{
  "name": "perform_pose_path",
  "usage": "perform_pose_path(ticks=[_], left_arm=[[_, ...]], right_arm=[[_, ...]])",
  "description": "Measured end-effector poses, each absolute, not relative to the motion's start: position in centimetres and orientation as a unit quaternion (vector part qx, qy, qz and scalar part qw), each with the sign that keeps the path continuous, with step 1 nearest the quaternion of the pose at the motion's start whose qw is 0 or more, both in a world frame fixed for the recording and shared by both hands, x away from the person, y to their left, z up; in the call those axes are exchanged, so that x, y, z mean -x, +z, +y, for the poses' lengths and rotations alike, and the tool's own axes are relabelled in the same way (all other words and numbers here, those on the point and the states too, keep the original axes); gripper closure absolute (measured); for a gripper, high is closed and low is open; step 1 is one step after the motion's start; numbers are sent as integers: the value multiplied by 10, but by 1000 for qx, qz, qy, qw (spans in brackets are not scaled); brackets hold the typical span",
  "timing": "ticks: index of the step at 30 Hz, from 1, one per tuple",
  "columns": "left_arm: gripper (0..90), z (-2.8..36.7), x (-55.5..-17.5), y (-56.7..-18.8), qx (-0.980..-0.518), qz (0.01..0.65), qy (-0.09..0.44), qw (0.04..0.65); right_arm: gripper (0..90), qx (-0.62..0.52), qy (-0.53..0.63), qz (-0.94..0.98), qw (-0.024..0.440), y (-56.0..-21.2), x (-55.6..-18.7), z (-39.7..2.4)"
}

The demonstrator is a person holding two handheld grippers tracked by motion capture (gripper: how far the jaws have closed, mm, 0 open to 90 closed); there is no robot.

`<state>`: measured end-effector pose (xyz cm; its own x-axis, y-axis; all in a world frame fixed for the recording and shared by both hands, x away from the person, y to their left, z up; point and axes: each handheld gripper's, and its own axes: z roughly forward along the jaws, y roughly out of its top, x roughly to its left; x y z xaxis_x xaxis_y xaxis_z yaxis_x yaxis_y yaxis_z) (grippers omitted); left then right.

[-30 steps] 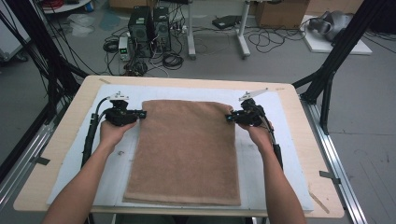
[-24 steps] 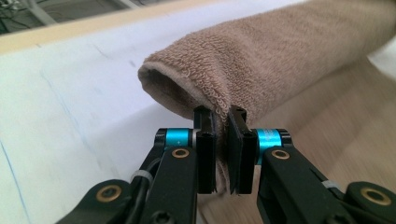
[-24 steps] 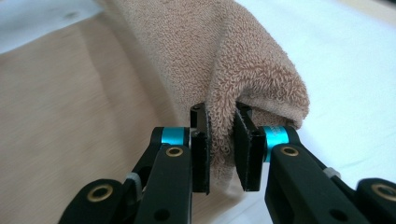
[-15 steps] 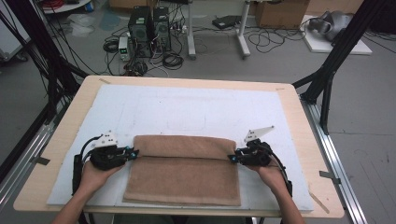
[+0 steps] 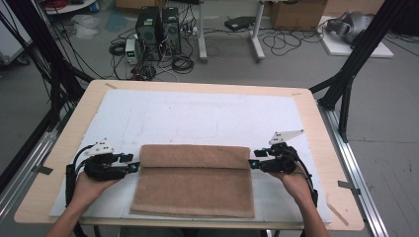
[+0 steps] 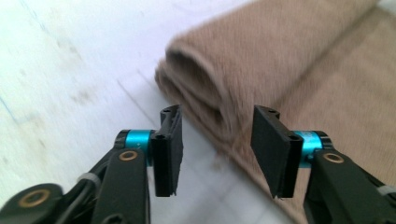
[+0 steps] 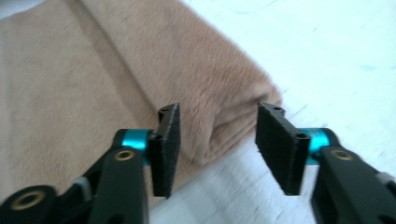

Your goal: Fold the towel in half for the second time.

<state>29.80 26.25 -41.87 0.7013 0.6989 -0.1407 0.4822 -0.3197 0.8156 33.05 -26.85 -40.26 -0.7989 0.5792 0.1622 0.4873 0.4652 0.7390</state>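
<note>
A brown towel (image 5: 195, 190) lies folded on the white mat, its doubled band (image 5: 195, 156) along the far side. My left gripper (image 5: 134, 164) sits at the band's left end and my right gripper (image 5: 252, 164) at its right end. In the left gripper view the jaws (image 6: 217, 114) stand apart, with the towel's rolled corner (image 6: 205, 88) just beyond them and no pad pressing on it. The right gripper (image 7: 218, 109) is likewise open around the towel's folded corner (image 7: 233, 116). Both pairs of jaws have just been opening.
The white mat (image 5: 197, 113) covers most of the wooden table (image 5: 323, 148). Black frame posts (image 5: 346, 84) stand at the table's far corners. Computers and cables (image 5: 158, 34) lie on the floor beyond the far edge.
Both grippers drew the towel's far edge toward the near side, which folded the towel over itself. Since half a second ago their jaws have opened and let the edge go.
</note>
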Motion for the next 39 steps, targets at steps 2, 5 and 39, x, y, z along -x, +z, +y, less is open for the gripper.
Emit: perform_pose_path(ticks=[2,5,39], left_arm=[[469,260,-303,-414,-801,368,120,457],[436,255,-313,-407,-800,367,123,458],[511,255,-248,-400,-826,291,80,476]], right_arm=[[460,-308,418,853,52,-399,-334,-266],[440,-299,421,855,51,-392,-342,-257],[618,-201,449,870,-22,-382,-285,-249]])
